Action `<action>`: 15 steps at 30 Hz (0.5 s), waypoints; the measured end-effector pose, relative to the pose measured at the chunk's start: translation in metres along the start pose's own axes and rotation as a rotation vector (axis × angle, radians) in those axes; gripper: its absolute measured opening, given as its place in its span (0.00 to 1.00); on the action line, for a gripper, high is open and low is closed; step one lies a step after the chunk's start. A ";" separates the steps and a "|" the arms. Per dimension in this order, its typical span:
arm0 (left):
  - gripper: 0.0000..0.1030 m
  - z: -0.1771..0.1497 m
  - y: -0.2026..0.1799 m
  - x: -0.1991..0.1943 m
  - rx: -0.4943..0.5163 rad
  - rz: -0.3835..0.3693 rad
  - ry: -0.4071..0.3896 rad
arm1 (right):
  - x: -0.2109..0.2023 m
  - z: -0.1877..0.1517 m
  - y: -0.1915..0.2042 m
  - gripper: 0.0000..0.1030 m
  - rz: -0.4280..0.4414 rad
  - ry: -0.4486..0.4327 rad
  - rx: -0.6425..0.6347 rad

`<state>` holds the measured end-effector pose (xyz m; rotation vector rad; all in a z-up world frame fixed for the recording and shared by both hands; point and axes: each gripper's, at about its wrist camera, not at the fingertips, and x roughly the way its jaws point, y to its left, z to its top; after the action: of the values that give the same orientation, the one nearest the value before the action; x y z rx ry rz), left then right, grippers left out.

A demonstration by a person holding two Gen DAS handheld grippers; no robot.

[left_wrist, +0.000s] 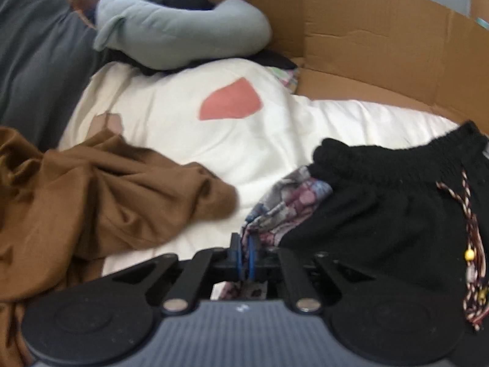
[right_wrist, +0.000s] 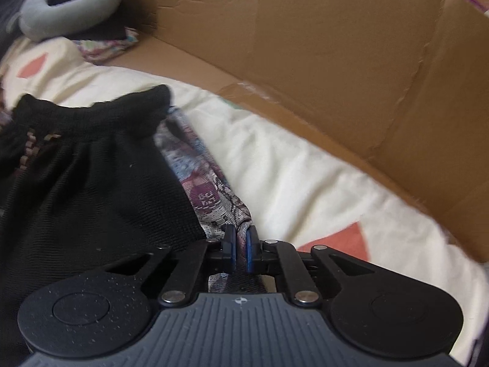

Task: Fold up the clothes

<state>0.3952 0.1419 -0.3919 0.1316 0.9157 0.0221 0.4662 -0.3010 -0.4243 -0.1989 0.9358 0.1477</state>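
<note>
- While both grippers point down at the bed, we find the task's thing, the shorts (left_wrist: pixel 382 202), lying on the white quilt (left_wrist: pixel 183 116), black body and elastic waistband up, patterned side panels (left_wrist: pixel 287 205) at either edge.
- We read the left gripper (left_wrist: pixel 244 257) as closed, its blue pads pinching the patterned fabric at the shorts' left edge.
- We read the right gripper (right_wrist: pixel 241 250) likewise: jaws closed, with a fold of the patterned panel clamped between the pads at the opposite edge.
- We judge the fold as barely begun: both edges are gripped, yet the shorts lie open and wrinkled, with no layer turned over. Lifting, doubling and smoothing remain.
- A braided drawstring (left_wrist: pixel 472 263) with beads trails over the black cloth; we expect it could bunch inside a fold.
- A brown garment (left_wrist: pixel 91 202) lies crumpled just beside the shorts on the left, unfolded, and narrows the free quilt there.
- Farther off, a grey ring cushion (left_wrist: pixel 183 30) rests on dark clothing at the quilt's far end.
- A cardboard wall (right_wrist: pixel 305 46) borders the quilt on the right, limiting room on that side.
</note>
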 end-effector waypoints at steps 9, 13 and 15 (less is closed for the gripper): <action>0.26 0.001 0.004 -0.008 -0.068 -0.011 0.001 | -0.013 0.002 -0.004 0.30 -0.009 -0.030 0.032; 0.26 0.001 -0.003 -0.022 -0.053 -0.047 -0.049 | -0.031 -0.002 -0.007 0.31 0.016 -0.082 0.070; 0.26 -0.001 -0.008 -0.029 -0.046 -0.071 -0.066 | -0.036 -0.004 -0.004 0.31 0.025 -0.088 0.080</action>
<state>0.3765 0.1318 -0.3704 0.0568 0.8524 -0.0275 0.4426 -0.3069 -0.3975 -0.1056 0.8551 0.1406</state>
